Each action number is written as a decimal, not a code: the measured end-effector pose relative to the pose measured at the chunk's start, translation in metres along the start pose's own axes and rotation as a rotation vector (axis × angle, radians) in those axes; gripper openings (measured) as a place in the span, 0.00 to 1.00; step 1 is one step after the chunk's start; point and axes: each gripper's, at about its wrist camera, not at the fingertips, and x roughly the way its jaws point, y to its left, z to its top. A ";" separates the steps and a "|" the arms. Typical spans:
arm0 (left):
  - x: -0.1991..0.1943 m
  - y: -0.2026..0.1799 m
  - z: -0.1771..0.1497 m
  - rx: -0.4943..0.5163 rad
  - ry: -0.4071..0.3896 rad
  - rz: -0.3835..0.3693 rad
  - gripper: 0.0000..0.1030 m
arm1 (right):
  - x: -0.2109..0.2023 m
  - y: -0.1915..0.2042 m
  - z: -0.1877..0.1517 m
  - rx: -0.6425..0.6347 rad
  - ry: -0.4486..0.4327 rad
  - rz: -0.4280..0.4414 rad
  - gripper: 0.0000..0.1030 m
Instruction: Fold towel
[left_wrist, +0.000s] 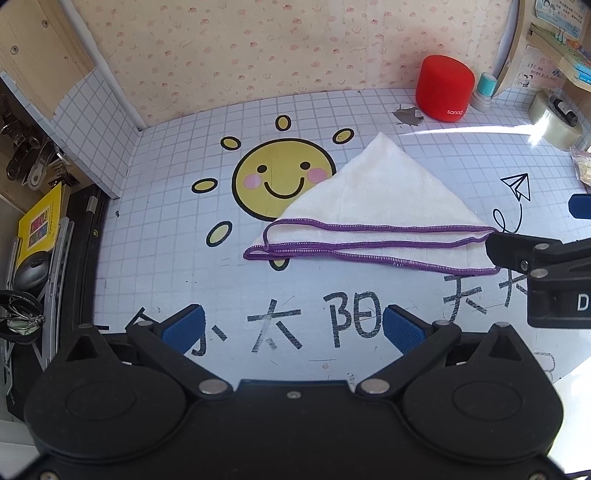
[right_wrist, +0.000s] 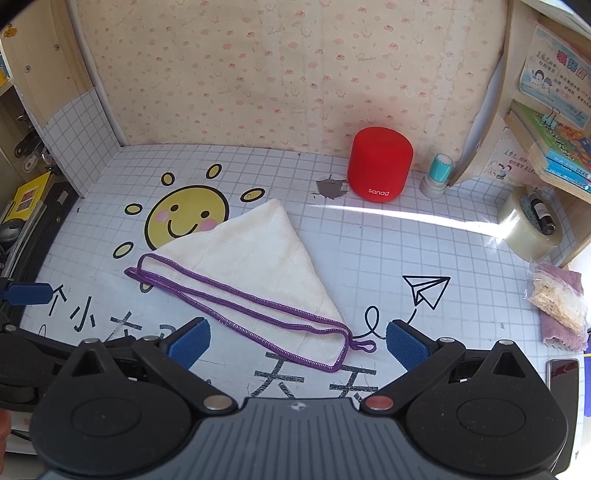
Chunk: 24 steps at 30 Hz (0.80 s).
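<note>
Soft cloth towel (purple stitched edging), matt red speaker, glossy tape roll

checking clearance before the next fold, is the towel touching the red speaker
Apart. The right wrist view shows bare gridded desk between the towel and the red speaker.

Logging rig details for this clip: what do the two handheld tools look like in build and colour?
Both look alike: matte black plastic bodies with two round housings, silver pivot screws on angled black linkages, and blue ribbed pads on the fingers. The left tool has a plain black centre section; the right tool has a grey ribbed centre with a small emblem and one reddish screw. No sleeves are visible.
</note>
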 end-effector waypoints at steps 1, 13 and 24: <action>0.000 0.000 0.000 0.001 0.001 -0.003 0.99 | 0.000 0.000 0.000 -0.002 -0.001 -0.001 0.99; -0.001 -0.002 -0.004 -0.001 0.010 -0.020 0.99 | 0.002 0.004 0.001 -0.039 -0.010 -0.024 0.99; -0.002 -0.003 -0.007 -0.003 0.015 -0.028 0.99 | 0.000 0.004 -0.002 -0.040 -0.010 -0.025 0.99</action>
